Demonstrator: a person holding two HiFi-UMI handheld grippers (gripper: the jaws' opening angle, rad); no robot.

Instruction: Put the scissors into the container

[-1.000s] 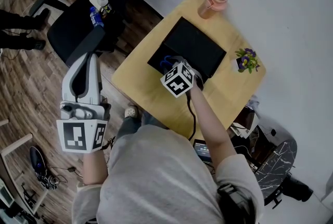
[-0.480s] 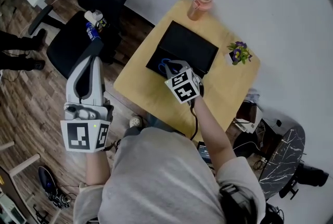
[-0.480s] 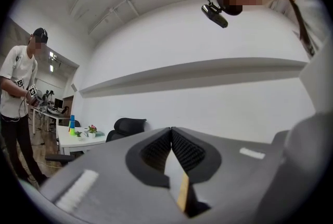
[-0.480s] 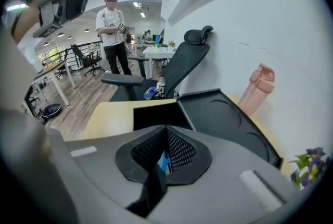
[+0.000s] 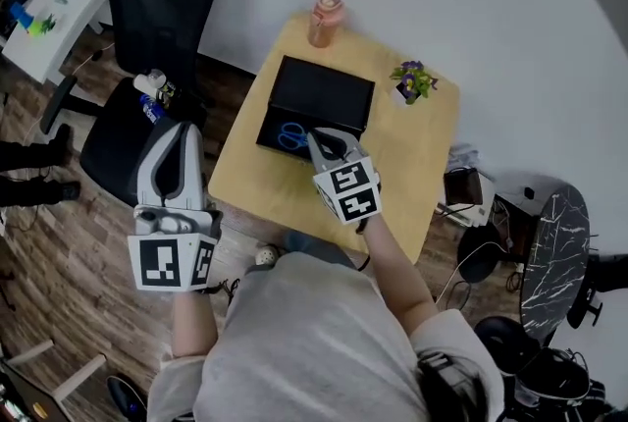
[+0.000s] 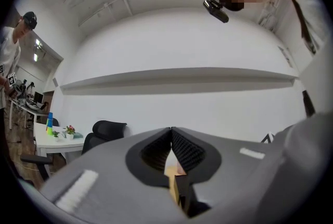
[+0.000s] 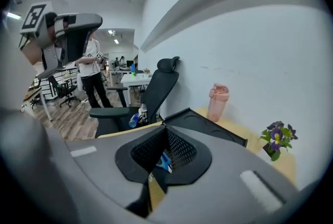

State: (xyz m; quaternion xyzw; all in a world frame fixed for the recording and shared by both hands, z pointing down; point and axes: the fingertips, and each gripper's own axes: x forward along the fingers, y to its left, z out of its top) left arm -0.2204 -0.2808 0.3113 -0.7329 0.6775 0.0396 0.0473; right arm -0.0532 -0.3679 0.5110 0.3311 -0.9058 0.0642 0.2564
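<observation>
Blue-handled scissors (image 5: 290,135) lie flat inside the black container (image 5: 329,84) on the wooden table (image 5: 412,165). My right gripper (image 5: 324,143) is shut and holds nothing; its tips hover at the container's near edge, just right of the scissors. In the right gripper view the scissors (image 7: 164,161) show as a blue patch behind the closed jaws of the right gripper (image 7: 165,129), with the container (image 7: 208,126) beyond. My left gripper (image 5: 180,133) is shut and empty, held off the table's left side. The left gripper (image 6: 170,132) faces a white wall.
A pink bottle (image 5: 326,21) stands at the table's far edge and a small potted plant (image 5: 412,81) at the far right. A black office chair (image 5: 157,8) stands left of the table. A person (image 7: 93,74) stands farther off by white desks.
My right gripper has drawn back from inside the container to its near edge, and the scissors stay in the container. The left gripper has barely moved. The head view has shifted.
</observation>
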